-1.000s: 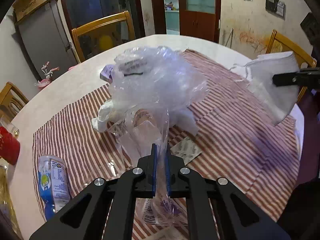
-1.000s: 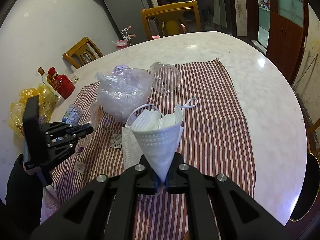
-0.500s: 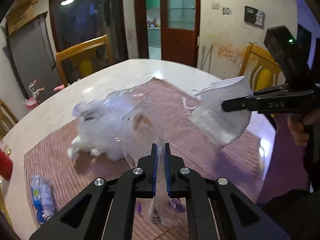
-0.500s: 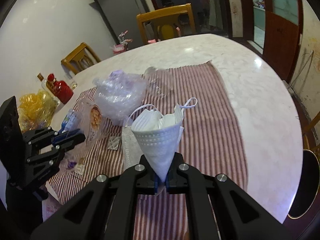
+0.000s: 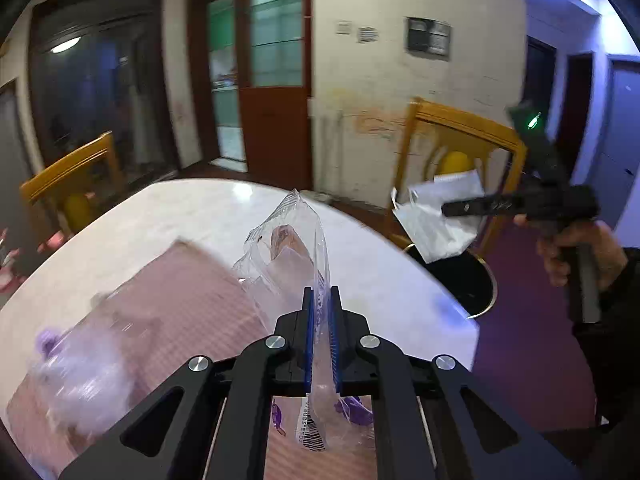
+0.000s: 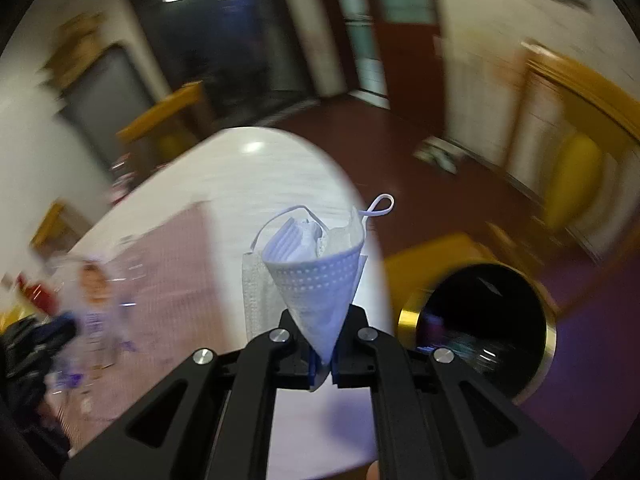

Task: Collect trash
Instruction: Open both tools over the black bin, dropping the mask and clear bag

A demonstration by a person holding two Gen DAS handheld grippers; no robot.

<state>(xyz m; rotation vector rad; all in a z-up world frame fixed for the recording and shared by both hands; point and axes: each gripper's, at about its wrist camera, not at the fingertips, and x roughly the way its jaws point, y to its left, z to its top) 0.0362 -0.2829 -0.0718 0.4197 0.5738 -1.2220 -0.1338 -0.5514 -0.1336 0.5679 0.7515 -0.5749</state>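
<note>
Both loads have swung off the striped cloth toward the round black bin with a gold rim (image 6: 480, 320), which stands on the floor just past the edge of the round white marble desk (image 5: 200, 216). The right tongs (image 6: 322, 364) pinch a white folded face mask (image 6: 316, 280), now hanging over the desk edge beside the bin. The left tongs (image 5: 320, 336) pinch a clear crinkled plastic wrapper (image 5: 292, 248), still over the desk. Dropping looks near. Floor around the bin is open; a yellow wooden chair (image 5: 460, 136) stands close behind it.
</note>
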